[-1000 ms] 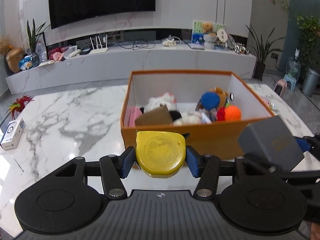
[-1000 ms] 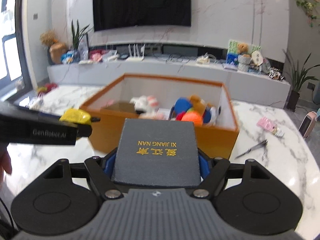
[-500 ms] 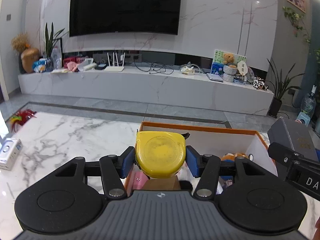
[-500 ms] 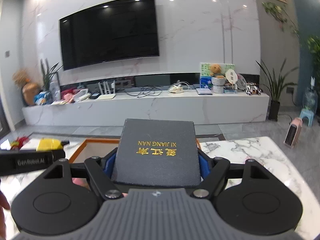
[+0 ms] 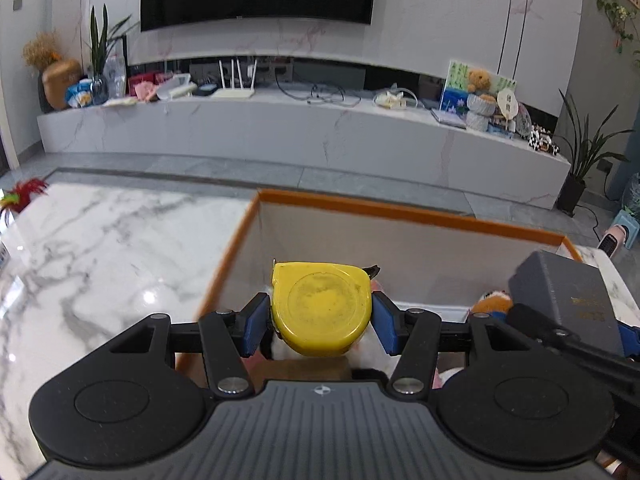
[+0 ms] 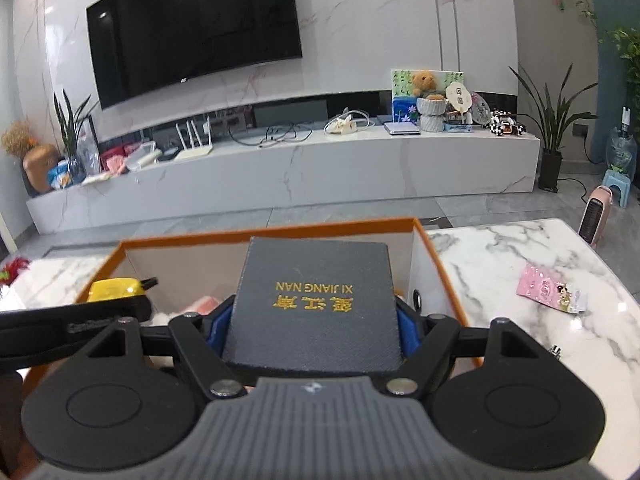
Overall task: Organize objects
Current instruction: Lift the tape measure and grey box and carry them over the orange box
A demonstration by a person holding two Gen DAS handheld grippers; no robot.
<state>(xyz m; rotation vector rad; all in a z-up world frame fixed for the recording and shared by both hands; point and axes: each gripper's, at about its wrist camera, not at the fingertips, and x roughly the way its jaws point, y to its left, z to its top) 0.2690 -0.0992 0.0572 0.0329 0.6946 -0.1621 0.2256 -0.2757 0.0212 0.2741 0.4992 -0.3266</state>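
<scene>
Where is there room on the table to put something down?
Bare marble lies left of the orange box, between it and the red feathers, and right of the box around the pink packet. The box is crowded: toys fill its floor, and the tape measure and grey case hang over it.

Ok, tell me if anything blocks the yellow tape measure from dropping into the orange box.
Nothing visible does. The left claw holds the tape measure above the open orange box; only soft toys lie on the floor below.
</scene>
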